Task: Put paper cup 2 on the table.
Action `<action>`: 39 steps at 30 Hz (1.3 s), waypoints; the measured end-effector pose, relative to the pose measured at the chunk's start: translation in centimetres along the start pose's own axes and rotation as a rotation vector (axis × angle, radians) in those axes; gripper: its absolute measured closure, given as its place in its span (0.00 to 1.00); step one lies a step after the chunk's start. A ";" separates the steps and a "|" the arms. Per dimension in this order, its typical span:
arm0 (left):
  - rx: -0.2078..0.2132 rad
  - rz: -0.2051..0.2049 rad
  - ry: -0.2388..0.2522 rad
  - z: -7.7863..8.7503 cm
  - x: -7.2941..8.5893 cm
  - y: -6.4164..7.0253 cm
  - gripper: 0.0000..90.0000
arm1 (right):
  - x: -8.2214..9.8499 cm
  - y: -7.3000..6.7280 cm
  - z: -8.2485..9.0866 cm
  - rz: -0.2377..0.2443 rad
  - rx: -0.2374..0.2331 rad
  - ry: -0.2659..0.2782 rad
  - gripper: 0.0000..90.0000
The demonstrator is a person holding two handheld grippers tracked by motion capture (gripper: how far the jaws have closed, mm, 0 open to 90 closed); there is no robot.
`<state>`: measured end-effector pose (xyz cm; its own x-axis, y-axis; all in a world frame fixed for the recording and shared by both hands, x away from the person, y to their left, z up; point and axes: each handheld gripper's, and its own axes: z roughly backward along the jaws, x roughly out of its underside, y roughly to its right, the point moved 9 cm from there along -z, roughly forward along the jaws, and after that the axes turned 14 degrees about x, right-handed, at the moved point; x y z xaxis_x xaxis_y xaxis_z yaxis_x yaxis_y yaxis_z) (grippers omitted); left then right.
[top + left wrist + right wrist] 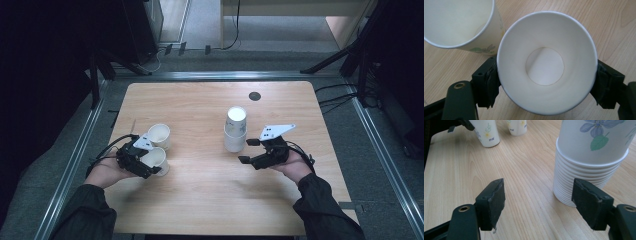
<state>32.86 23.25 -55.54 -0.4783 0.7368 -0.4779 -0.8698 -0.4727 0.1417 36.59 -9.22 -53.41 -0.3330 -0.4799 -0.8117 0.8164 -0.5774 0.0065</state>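
Observation:
My left gripper (153, 161) is shut on a white paper cup (161, 156) at the table's left. The left gripper view looks straight into that cup (546, 62), with a black pad (490, 85) pressed to each side of its wall. A second cup (160, 135) stands just behind it, close beside the held one (459, 22). Right of centre is a tall stack of flower-printed cups (235, 130). My right gripper (246, 151) is open just right of the stack's base. In the right gripper view the stack (589, 157) stands ahead to the right, by the right-hand jaw.
A dark round grommet (255, 96) sits in the wooden table (200, 195) near its far edge. Metal rails (75, 160) run along both sides, and black stands and cables (335, 97) lie on the floor beyond. The two cups (486, 132) show far off in the right gripper view.

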 end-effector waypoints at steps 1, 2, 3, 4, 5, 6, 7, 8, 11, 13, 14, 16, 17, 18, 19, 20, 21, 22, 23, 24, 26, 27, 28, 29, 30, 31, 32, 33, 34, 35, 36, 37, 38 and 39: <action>0.000 -0.001 0.000 0.0 0.0 0.0 0.24 | 0.0 0.0 0.0 0.000 0.000 0.000 0.30; 0.002 -0.004 -0.003 0.0 0.0 0.0 0.23 | 0.0 0.0 0.0 0.001 0.000 0.001 0.30; 0.004 -0.003 -0.002 -0.1 0.0 0.1 0.23 | 0.0 0.0 0.0 -0.001 -0.001 0.001 0.30; 0.006 -0.001 -0.002 -0.1 0.0 0.1 0.23 | 0.0 0.0 0.0 -0.001 -0.001 0.002 0.30; 0.010 0.003 -0.001 -0.1 -0.1 0.1 0.22 | 0.0 0.0 0.0 -0.001 -0.001 0.002 0.30; 0.011 0.008 0.002 -0.1 -0.1 0.0 0.22 | -0.1 0.0 0.0 0.001 0.001 0.004 0.30; 0.016 0.014 0.007 -0.1 -0.1 0.1 0.22 | 0.0 0.0 0.0 0.000 0.000 0.000 0.30; 0.015 0.014 0.007 -0.1 0.0 0.1 0.22 | 0.0 0.0 0.0 0.001 0.000 0.000 0.30; 0.022 0.022 0.007 -0.1 0.1 0.0 0.20 | 0.0 0.0 0.0 0.005 0.002 -0.001 0.30; 0.028 0.028 0.006 -0.1 0.1 0.0 0.18 | 0.0 0.0 0.0 0.004 0.002 -0.001 0.30; 0.032 0.029 0.006 -0.1 0.1 0.0 0.18 | 0.0 0.0 0.0 0.004 0.002 0.000 0.30; 0.033 0.032 0.004 -0.1 0.1 0.0 0.16 | 0.0 0.0 0.0 0.005 0.003 0.000 0.30; 0.030 0.032 0.005 -0.1 0.1 0.0 0.15 | 0.0 0.0 0.0 0.006 0.002 0.000 0.30; 0.032 0.034 0.007 -0.1 0.0 0.0 0.15 | 0.0 0.0 0.0 0.008 0.003 0.002 0.30; 0.032 0.035 0.011 -0.1 0.0 0.0 0.15 | 0.0 0.0 0.0 0.007 0.004 0.001 0.30; 0.033 0.038 0.015 0.0 0.0 0.0 0.15 | -0.1 0.0 0.1 0.005 0.004 0.001 0.30; 0.037 0.039 0.018 0.0 0.0 0.0 0.15 | -0.1 0.0 0.1 0.003 0.004 0.002 0.30; 0.038 0.044 0.026 0.1 -0.1 0.0 0.14 | -0.1 0.0 0.1 0.003 0.004 0.001 0.30; 0.040 0.046 0.031 0.2 -0.1 0.0 0.14 | -0.1 0.0 0.1 0.003 0.004 0.001 0.30; 0.043 0.048 0.036 0.3 -0.1 0.0 0.14 | -0.1 0.0 0.1 0.002 0.003 0.001 0.30; 0.047 0.052 0.050 0.5 -0.2 0.0 0.14 | -0.1 0.0 0.1 0.004 0.003 0.001 0.30; 0.056 0.058 0.059 0.6 -0.2 0.1 0.14 | -0.1 0.0 0.1 0.003 0.003 0.001 0.30; 0.054 0.053 0.063 0.7 -0.2 0.1 0.14 | -0.1 0.0 0.1 0.002 0.003 0.001 0.30; 0.051 0.060 0.071 0.9 -0.2 0.1 0.14 | -0.1 0.0 0.1 0.002 0.002 0.001 0.30; 0.055 0.068 0.082 1.1 -0.3 0.0 0.14 | -0.1 0.1 0.1 0.002 0.002 0.001 0.30; 0.053 0.076 0.095 1.3 -0.4 0.0 0.14 | -0.1 0.1 0.1 0.001 0.001 0.000 0.30; 0.063 0.080 0.109 1.6 -0.5 0.1 0.14 | -0.1 0.0 0.1 0.001 -0.001 0.001 0.30; 0.067 0.080 0.123 1.8 -0.6 0.1 0.14 | -0.1 0.0 0.1 0.000 -0.001 0.001 0.30; 0.065 0.080 0.130 2.1 -0.6 0.1 0.14 | -0.1 0.1 0.1 0.000 -0.001 0.000 0.30; 0.068 0.080 0.132 2.3 -0.6 0.2 0.14 | -0.1 0.1 0.1 0.000 -0.001 0.000 0.30; 0.066 0.077 0.142 2.6 -0.7 0.2 0.14 | -0.1 0.1 0.1 0.000 -0.001 0.000 0.30; 0.067 0.077 0.149 2.9 -0.7 0.3 0.14 | 0.0 0.1 0.1 0.001 -0.002 -0.001 0.30; 0.067 0.080 0.160 3.0 -0.8 0.3 0.14 | -0.1 0.0 0.1 0.001 -0.002 -0.001 0.30; 0.067 0.078 0.169 3.3 -0.8 0.3 0.14 | -0.1 0.0 0.1 0.001 -0.002 -0.001 0.30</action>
<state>32.58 24.04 -52.26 -0.5220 0.6047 -0.6016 -0.8398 -0.4878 0.2383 36.57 -9.30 -53.29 -0.3330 -0.4811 -0.8110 0.8176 -0.5758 0.0058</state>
